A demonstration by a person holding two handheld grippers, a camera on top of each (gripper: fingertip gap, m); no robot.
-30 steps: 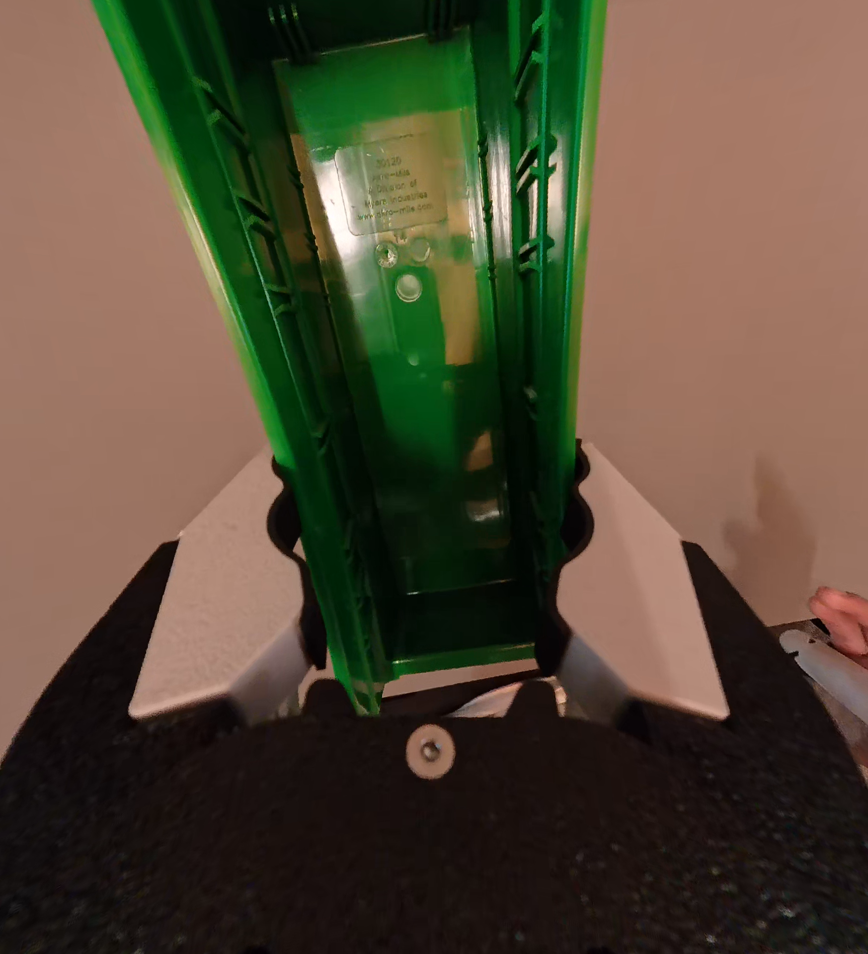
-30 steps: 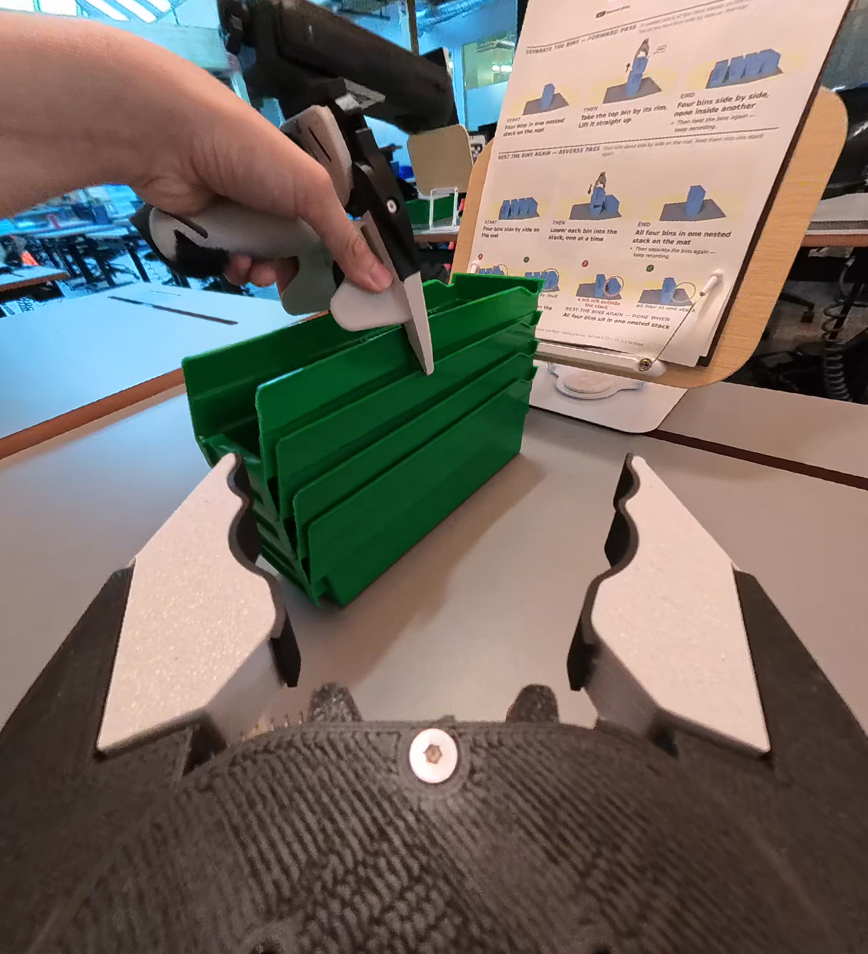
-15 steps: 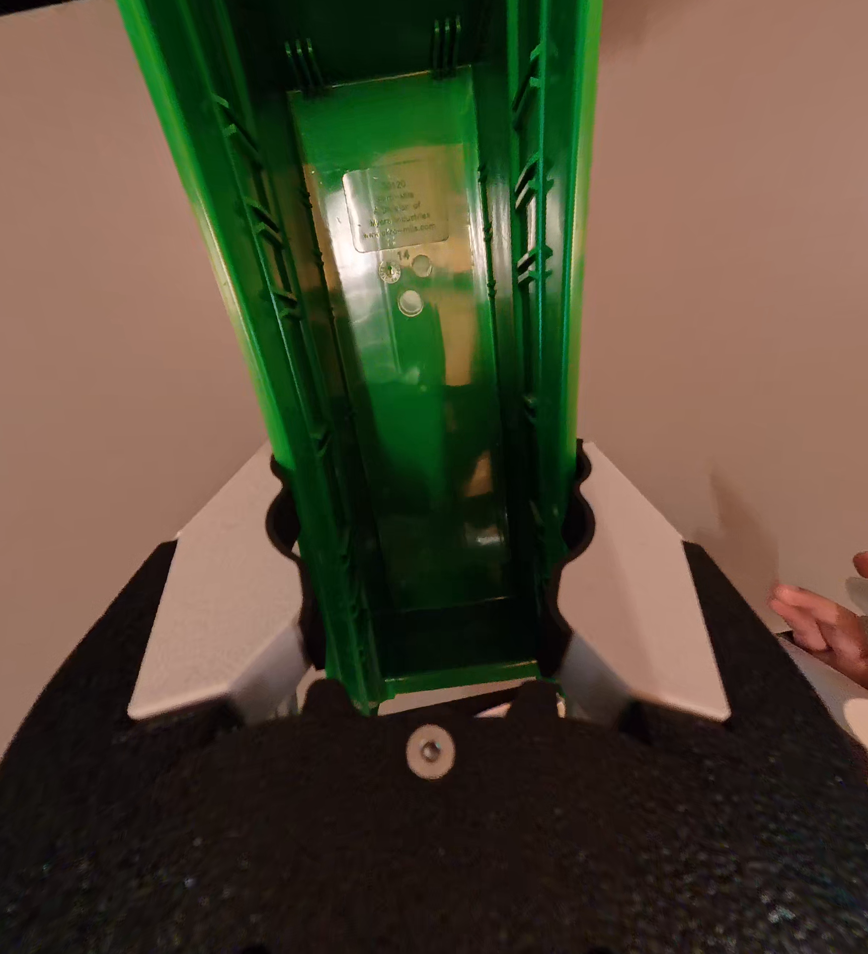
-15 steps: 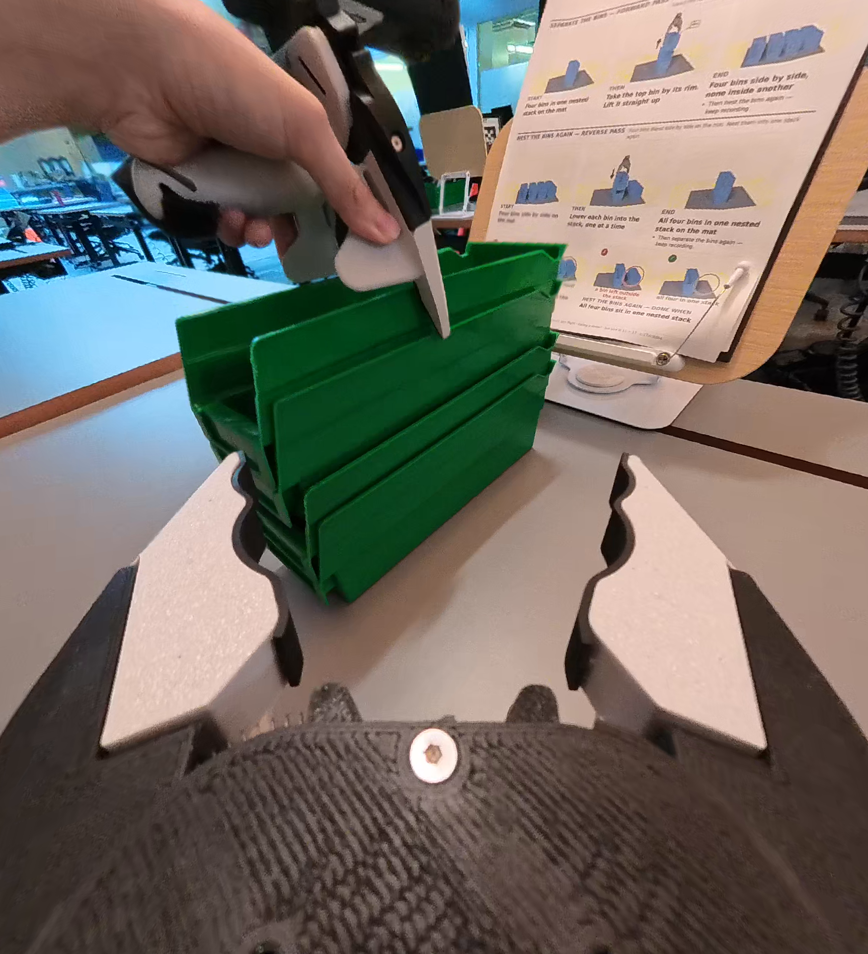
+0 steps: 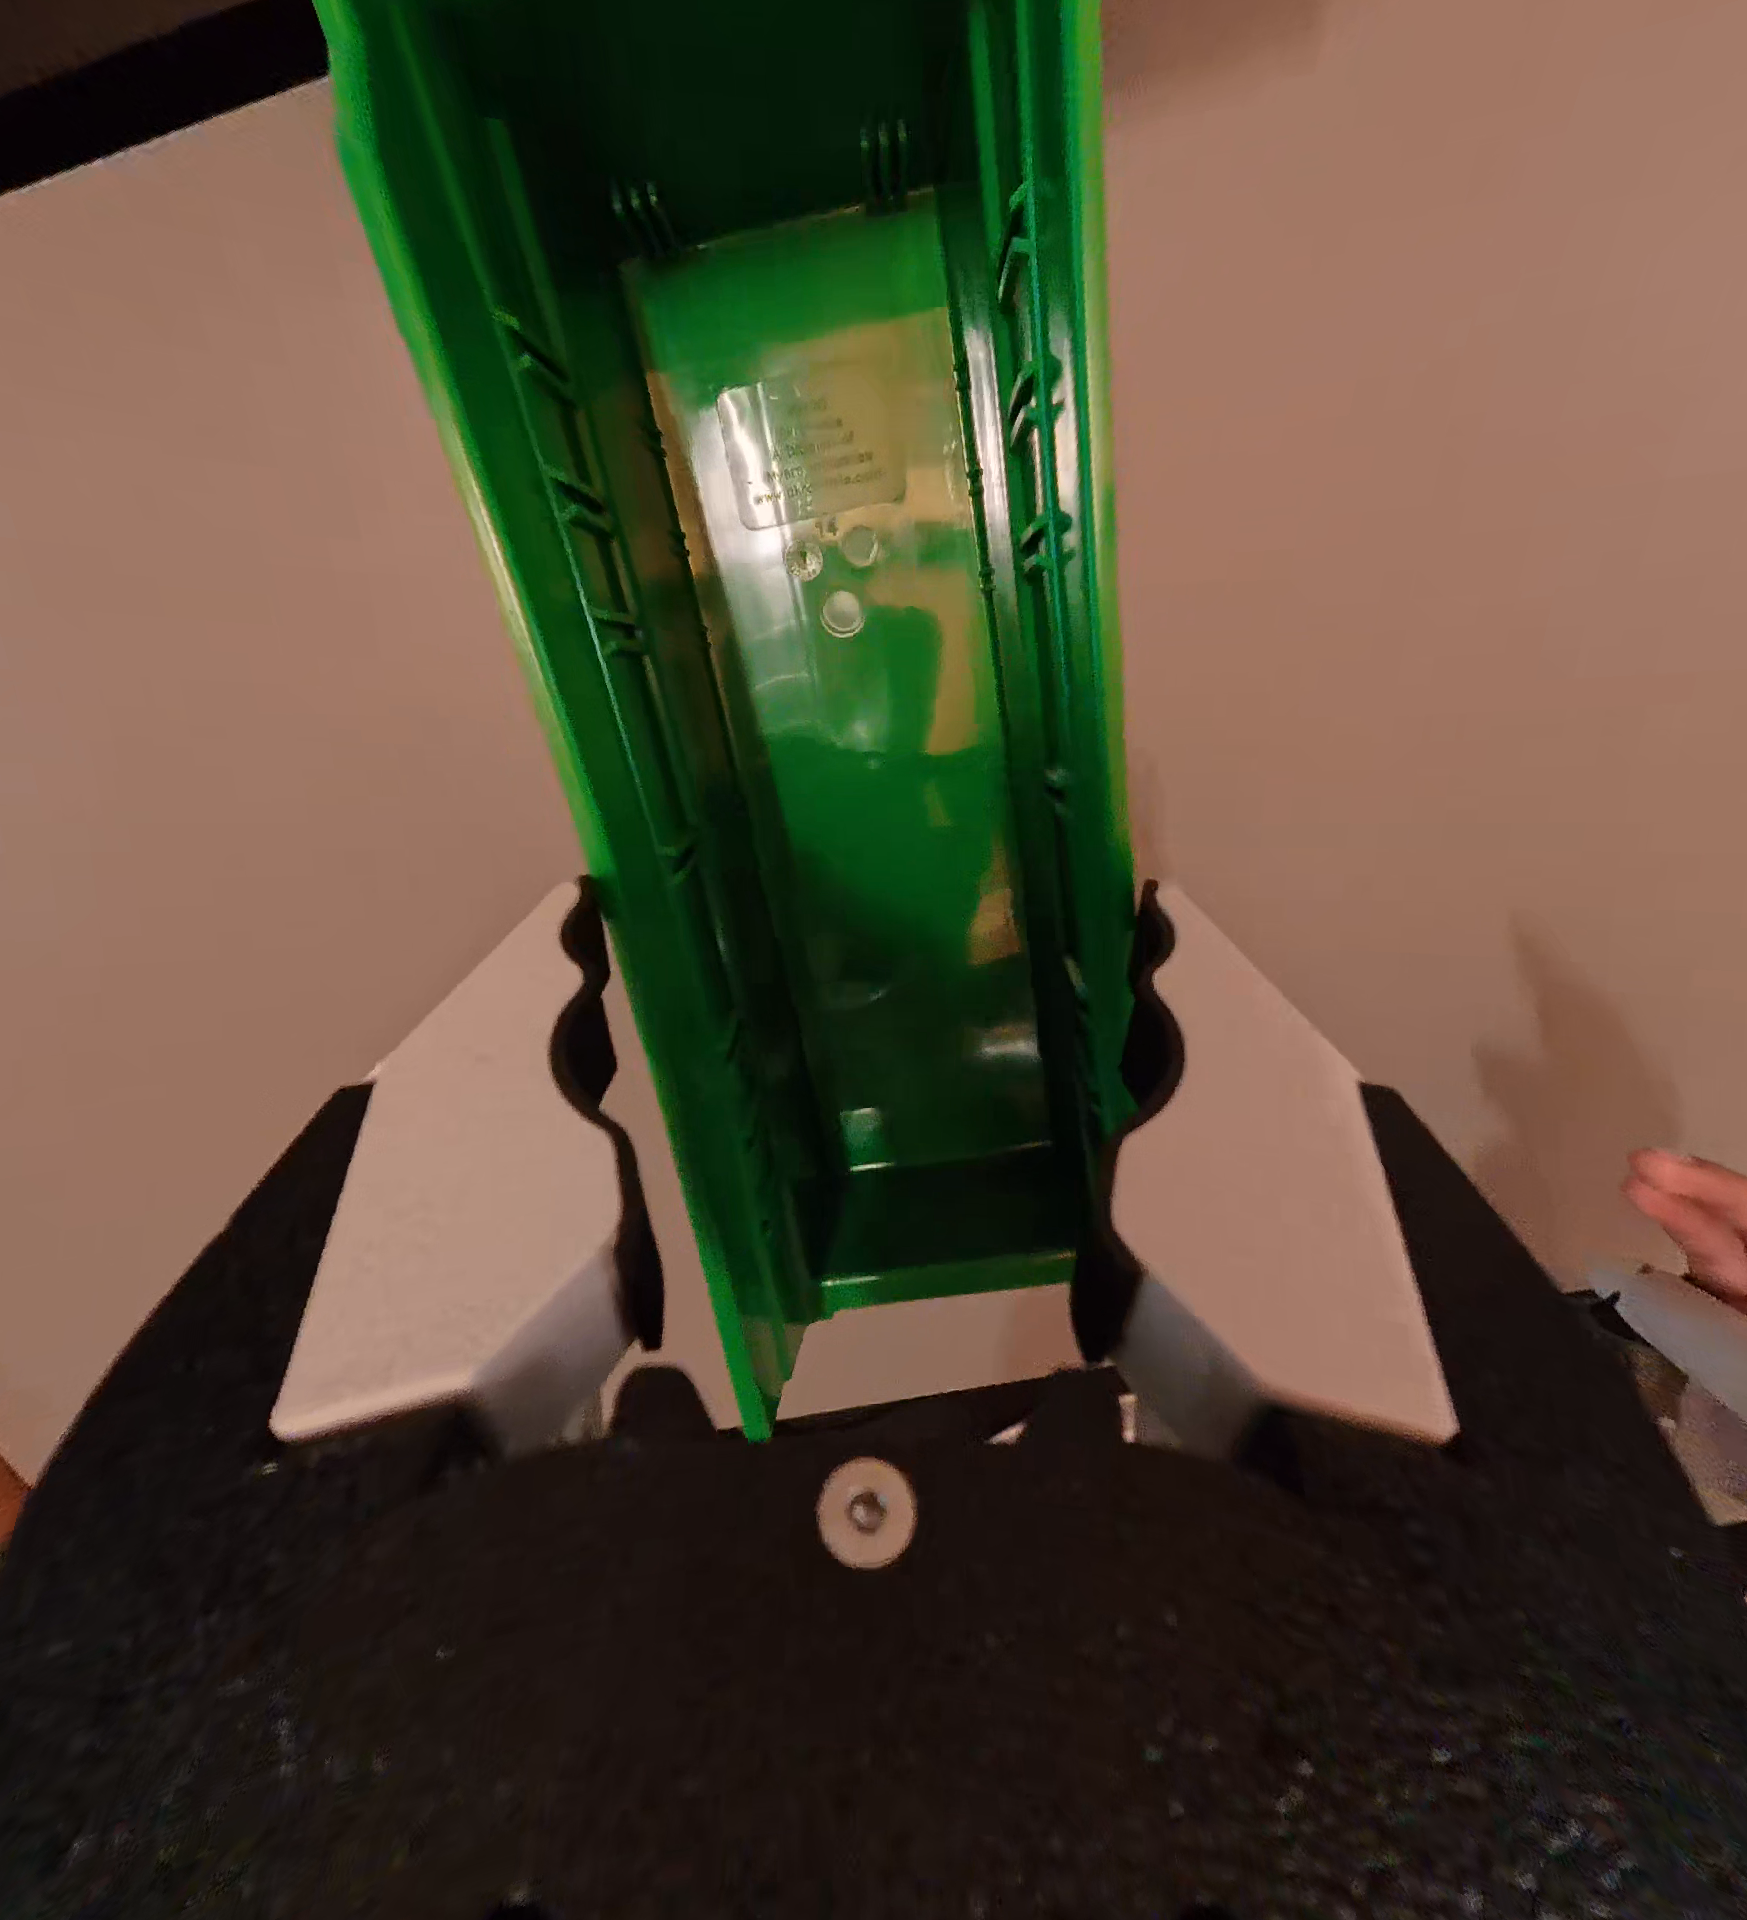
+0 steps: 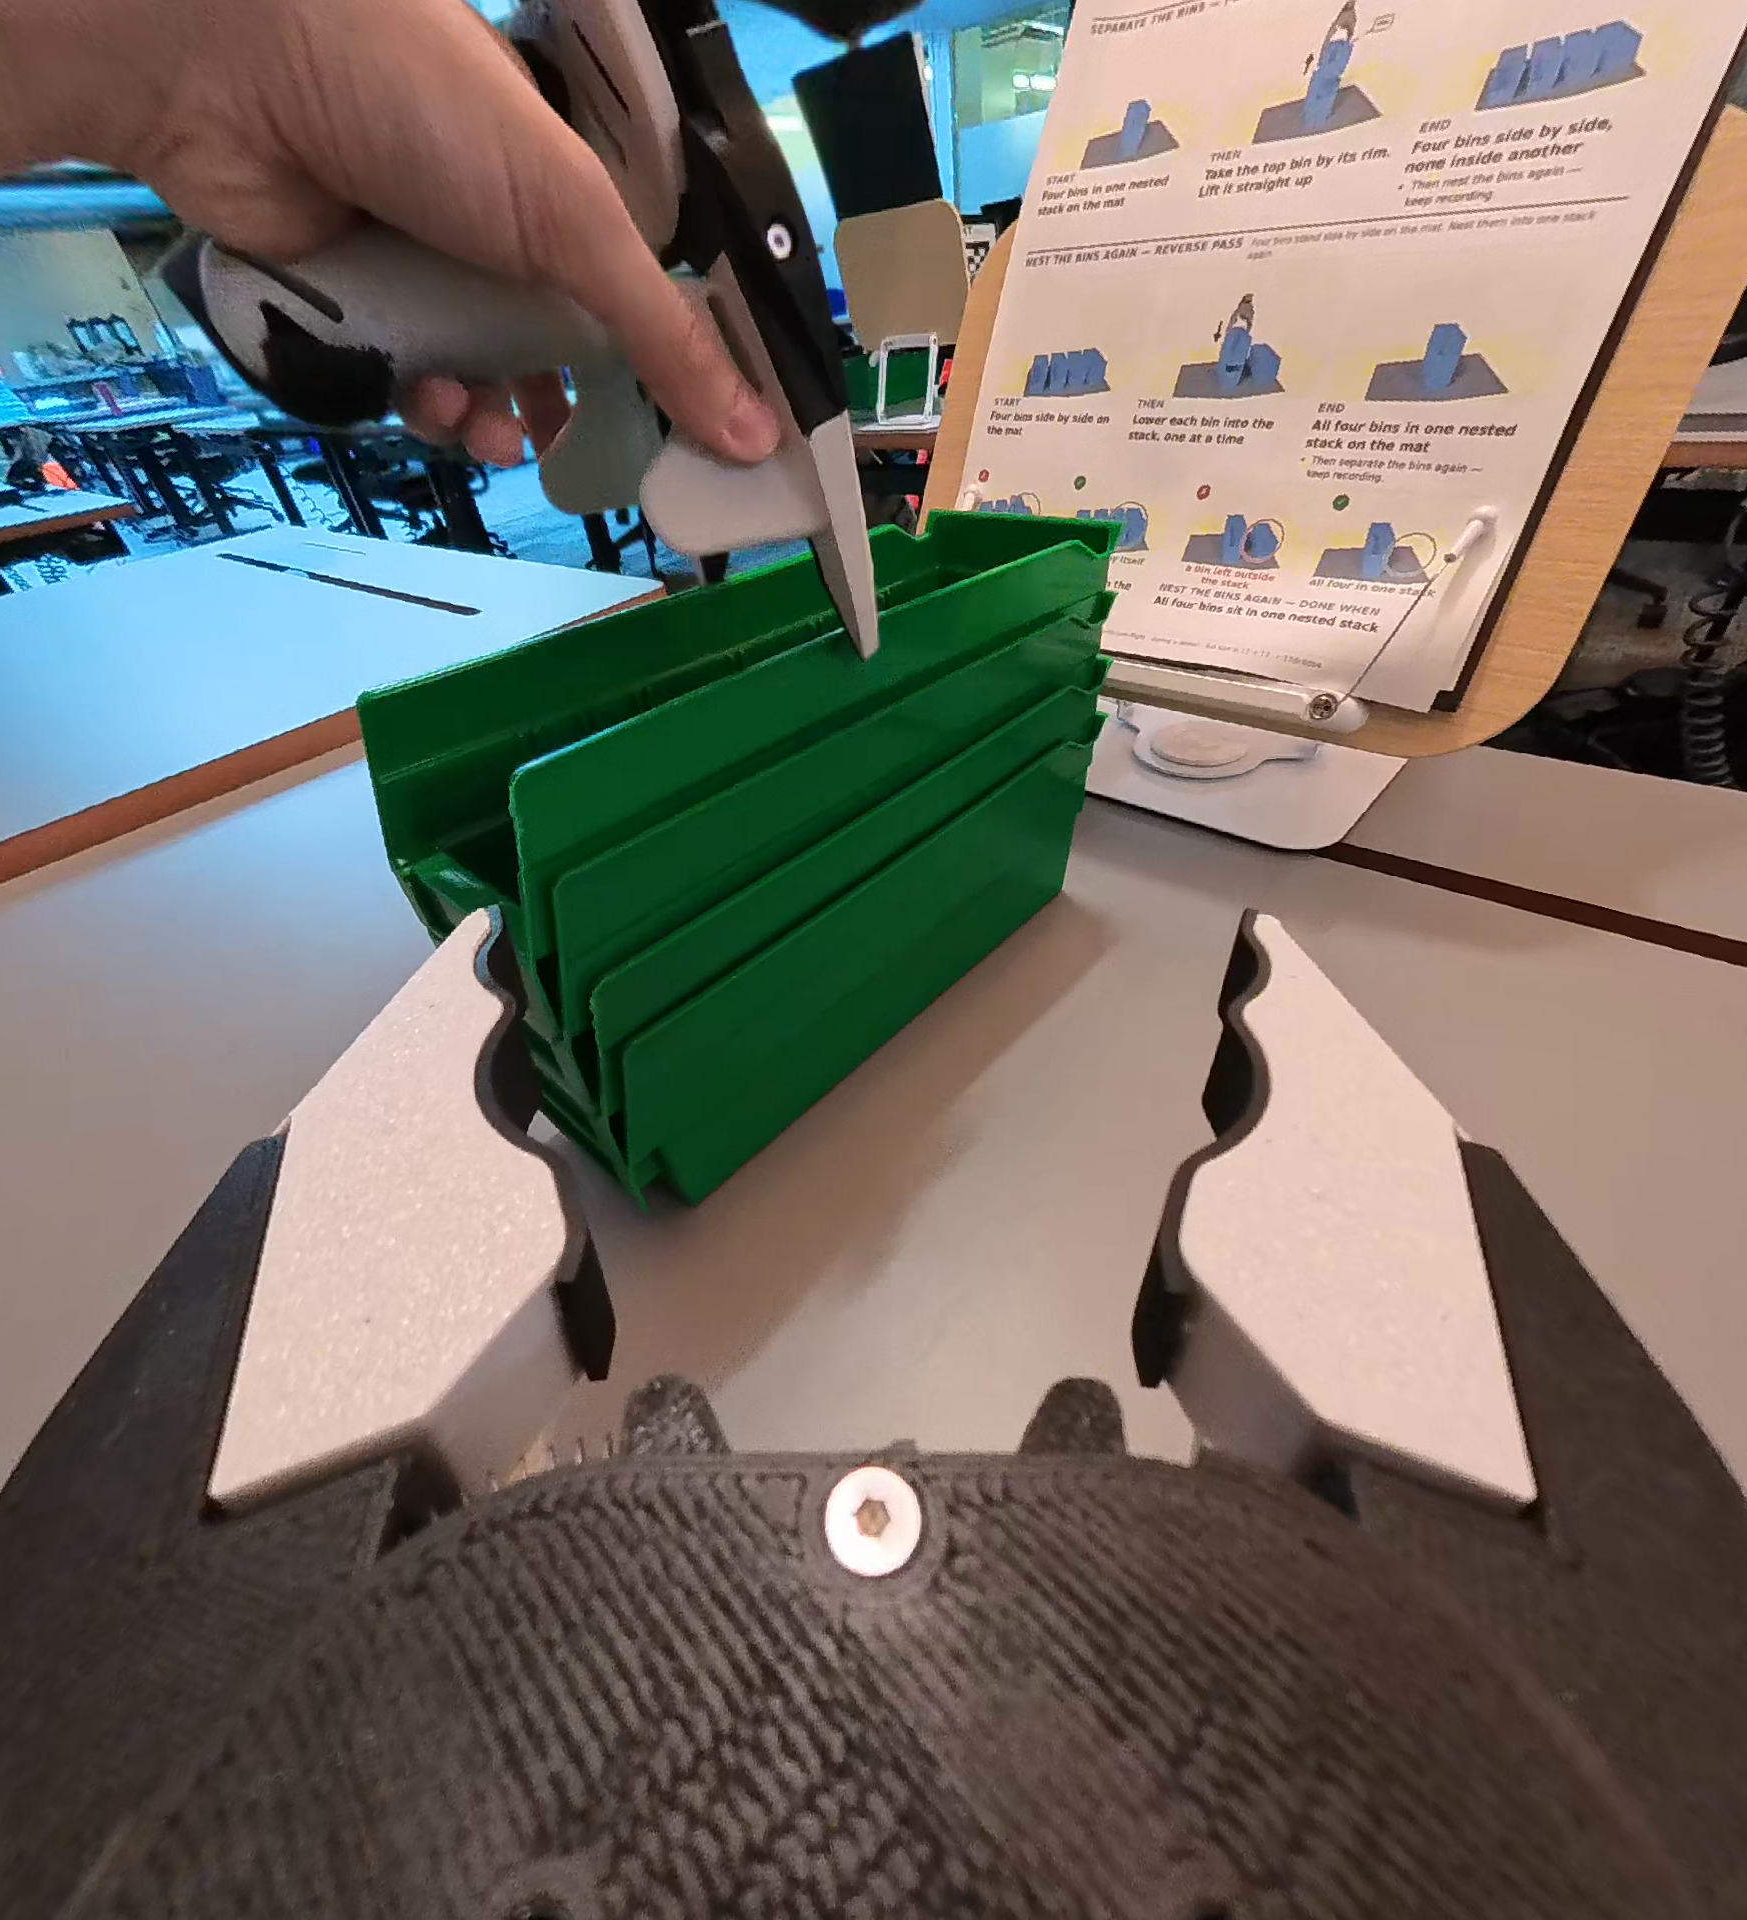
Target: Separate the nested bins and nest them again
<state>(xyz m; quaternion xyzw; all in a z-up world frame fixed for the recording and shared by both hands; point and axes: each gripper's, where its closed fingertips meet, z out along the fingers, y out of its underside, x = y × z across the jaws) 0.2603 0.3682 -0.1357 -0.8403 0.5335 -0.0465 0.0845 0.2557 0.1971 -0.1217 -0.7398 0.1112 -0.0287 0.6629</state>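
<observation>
Grey tabletop (image 6: 1368, 1039) carries the nested stack of green plastic bins (image 6: 796, 883). Left gripper (image 5: 864, 1122) clamps the top bin's walls (image 5: 848, 727); right gripper (image 6: 864, 1132) hangs spread and empty. Lifting crookedly could drag lower bins up.

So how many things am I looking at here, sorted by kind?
Green plastic bins, nested in one stack: 4
Handheld two-finger grippers: 2 (left gripper clasping the top bin, right gripper open)
Printed instruction sheet on a wooden stand: 1
Total: 7
</observation>
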